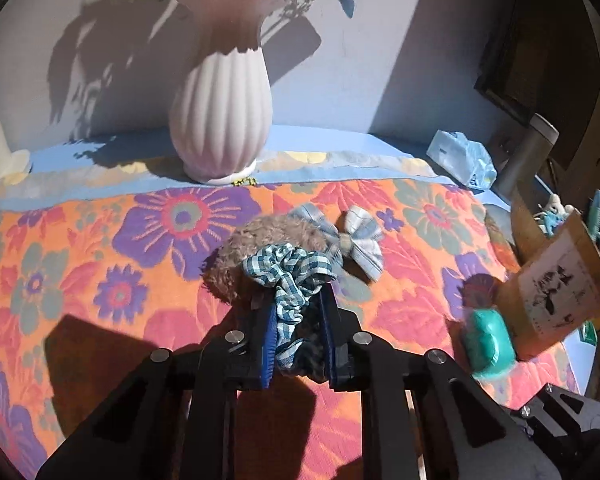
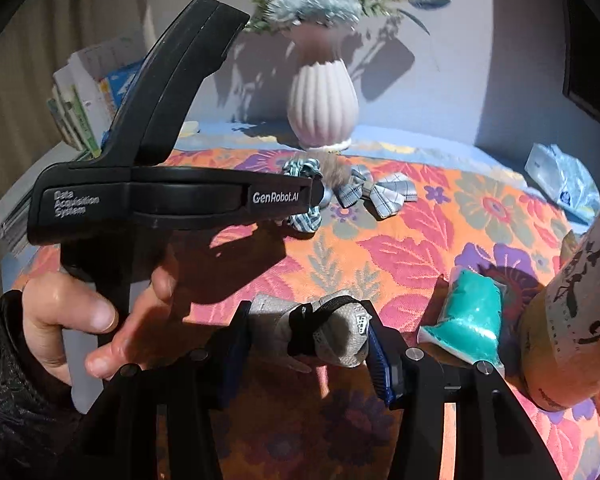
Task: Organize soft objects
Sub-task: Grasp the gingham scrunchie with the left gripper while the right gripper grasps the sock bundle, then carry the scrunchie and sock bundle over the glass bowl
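My left gripper (image 1: pixel 298 304) is shut on a teal-and-white checked scrunchie (image 1: pixel 290 276) and holds it over a brown fluffy headband (image 1: pixel 260 244) with a plaid bow (image 1: pixel 360 240) on the flowered cloth. My right gripper (image 2: pixel 308 332) is shut on a grey fabric piece with a black strap (image 2: pixel 332 332), low over the cloth. In the right wrist view the left gripper's body (image 2: pixel 172 196) crosses in front; the scrunchie (image 2: pixel 306 216) and bow (image 2: pixel 384 196) show beyond it. A teal soft pouch (image 2: pixel 470 320) lies right of the right gripper; it also shows in the left wrist view (image 1: pixel 488 344).
A white ribbed vase (image 1: pixel 220 120) of flowers stands at the back. A tissue pack (image 1: pixel 462 158) and a metal cylinder (image 1: pixel 528 156) are at back right. A brown cardboard box (image 1: pixel 560 288) stands at the right edge. Books (image 2: pixel 88 100) stack at left.
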`<state>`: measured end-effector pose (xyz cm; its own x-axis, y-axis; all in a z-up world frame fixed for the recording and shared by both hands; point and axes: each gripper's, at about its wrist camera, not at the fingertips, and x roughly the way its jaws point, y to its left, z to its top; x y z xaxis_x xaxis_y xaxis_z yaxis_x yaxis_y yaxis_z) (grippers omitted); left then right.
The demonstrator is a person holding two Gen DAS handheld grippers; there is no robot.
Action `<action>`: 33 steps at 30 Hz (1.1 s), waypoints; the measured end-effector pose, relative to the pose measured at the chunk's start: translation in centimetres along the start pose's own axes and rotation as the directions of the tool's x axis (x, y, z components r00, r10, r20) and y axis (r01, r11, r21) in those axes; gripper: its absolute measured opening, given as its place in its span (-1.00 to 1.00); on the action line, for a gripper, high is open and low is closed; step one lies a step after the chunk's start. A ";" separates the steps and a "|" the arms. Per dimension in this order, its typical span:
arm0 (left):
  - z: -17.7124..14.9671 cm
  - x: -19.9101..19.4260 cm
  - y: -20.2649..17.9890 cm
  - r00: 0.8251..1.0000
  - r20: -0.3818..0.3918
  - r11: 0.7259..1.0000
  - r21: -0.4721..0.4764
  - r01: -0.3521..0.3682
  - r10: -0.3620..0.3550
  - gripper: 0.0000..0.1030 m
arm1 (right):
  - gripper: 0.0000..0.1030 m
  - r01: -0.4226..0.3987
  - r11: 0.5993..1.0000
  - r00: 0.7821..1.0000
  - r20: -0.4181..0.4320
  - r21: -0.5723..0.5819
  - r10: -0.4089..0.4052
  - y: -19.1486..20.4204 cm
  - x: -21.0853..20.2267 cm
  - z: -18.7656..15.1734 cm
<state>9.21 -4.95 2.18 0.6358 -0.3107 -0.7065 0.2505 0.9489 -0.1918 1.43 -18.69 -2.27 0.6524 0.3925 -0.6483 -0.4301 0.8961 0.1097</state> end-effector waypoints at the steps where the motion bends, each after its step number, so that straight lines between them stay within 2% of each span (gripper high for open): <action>1: -0.3 -0.3 -0.2 1.000 -0.001 1.000 0.001 -0.001 0.001 -0.71 | -0.02 -0.002 1.000 1.000 0.004 0.000 0.002 0.0 -0.3 -0.2; 6: -2.1 -2.3 -0.4 1.000 -0.013 1.000 -0.011 -0.007 0.007 -0.71 | -0.02 -0.006 0.999 1.000 0.008 0.033 0.006 -0.4 -2.0 -1.6; 11: -3.3 -5.2 -1.1 1.000 0.015 1.000 -0.018 0.009 -0.009 -0.71 | -0.02 0.006 0.996 1.000 0.010 0.084 -0.007 -1.9 -4.0 -2.9; 15: -3.9 -7.5 -3.0 0.999 0.041 1.000 0.015 0.013 -0.014 -0.71 | -0.02 0.016 0.991 1.000 0.002 0.136 -0.016 -3.6 -5.4 -3.8; 24: -4.1 -12.4 -10.0 0.988 0.119 0.987 0.139 0.077 -0.094 -0.71 | -0.02 0.088 0.974 0.993 0.059 0.210 -0.103 -7.6 -11.0 -5.2; 33: -4.5 -15.3 -19.3 0.959 0.142 0.934 0.301 0.195 -0.245 -0.71 | -0.02 0.183 0.937 0.966 0.120 0.299 -0.227 -12.7 -16.8 -6.5</action>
<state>-8.66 -18.28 13.61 0.6516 -0.5387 -0.5340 0.5772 0.8089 -0.1116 -8.12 -38.03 2.39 0.8031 0.2008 -0.5610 -0.0969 0.9730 0.2095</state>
